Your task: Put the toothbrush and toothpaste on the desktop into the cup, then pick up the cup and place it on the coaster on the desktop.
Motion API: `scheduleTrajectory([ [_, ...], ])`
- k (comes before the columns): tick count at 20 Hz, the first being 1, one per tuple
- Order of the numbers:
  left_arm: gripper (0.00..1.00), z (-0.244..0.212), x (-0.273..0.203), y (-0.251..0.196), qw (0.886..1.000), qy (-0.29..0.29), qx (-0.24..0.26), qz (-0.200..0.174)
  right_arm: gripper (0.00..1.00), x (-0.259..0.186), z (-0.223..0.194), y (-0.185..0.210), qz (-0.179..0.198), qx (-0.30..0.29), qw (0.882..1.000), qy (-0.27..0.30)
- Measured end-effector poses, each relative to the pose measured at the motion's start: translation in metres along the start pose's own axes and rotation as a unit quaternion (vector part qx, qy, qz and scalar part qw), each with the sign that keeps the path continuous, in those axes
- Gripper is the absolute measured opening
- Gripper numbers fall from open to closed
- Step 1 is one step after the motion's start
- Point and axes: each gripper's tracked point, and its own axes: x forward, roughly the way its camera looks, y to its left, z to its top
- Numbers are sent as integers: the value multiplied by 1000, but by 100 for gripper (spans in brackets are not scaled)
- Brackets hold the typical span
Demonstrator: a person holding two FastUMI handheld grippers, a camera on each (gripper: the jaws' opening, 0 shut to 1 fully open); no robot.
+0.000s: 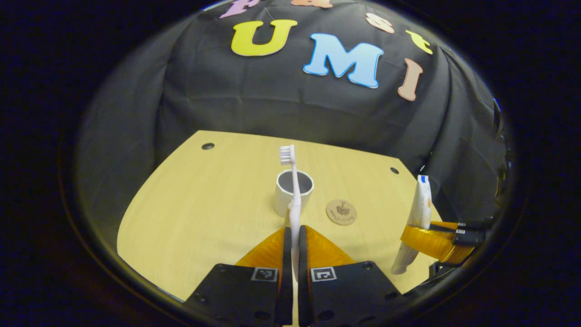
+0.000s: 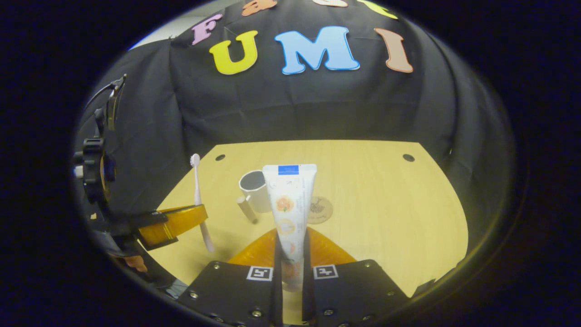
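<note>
On the left, the left gripper (image 1: 294, 240) has its jaws closed on the lower handle of the toothbrush (image 1: 295, 200), which stands nearly upright with its bristle head on top, held above the worktop (image 1: 190, 213) just in front of the cup (image 1: 293, 192). The brush is light, thin and stiff — it should not bend in the grip, but its smooth, narrow handle could twist or slip, so the low hold with the long end free looks right for lowering it, handle end first, into the cup.

In the middle, the cup stands upright on the worktop with its mouth open and nothing visible inside; its handle (image 2: 247, 209) sticks out toward the cameras in the right gripper view. It looks rigid and smooth-walled, best taken across the rim or wall. Just to its right lies the round coaster (image 1: 341, 212), flat and bare, close beside the cup but apart from it.

On the right, the right gripper (image 2: 290, 247) has its jaws closed on the lower part of the toothpaste (image 2: 289, 204), held upright above the worktop — a soft tube that will dent under squeeze, so a gentle hold seems wise.
</note>
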Motion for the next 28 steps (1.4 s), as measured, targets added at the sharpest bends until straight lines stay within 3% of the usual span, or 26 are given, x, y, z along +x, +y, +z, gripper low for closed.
scheduleTrajectory([
  [6, 12, 54, -4, 30, 994, -111, 3, -11, 17, 2, 37, 5, 4, -1, 998, -58],
  [12, 12, 102, 30, 24, 979, -200, 4, -42, 14, 10, 41, -1, -12, -10, 998, -58],
  [20, 12, 101, 139, 35, 984, -173, 15, -48, 18, 28, 35, -28, -51, -2, 998, -21],
  [28, 12, 78, 180, 44, 988, -145, 29, -37, 18, 43, 29, -30, -56, 12, 998, 6],
])
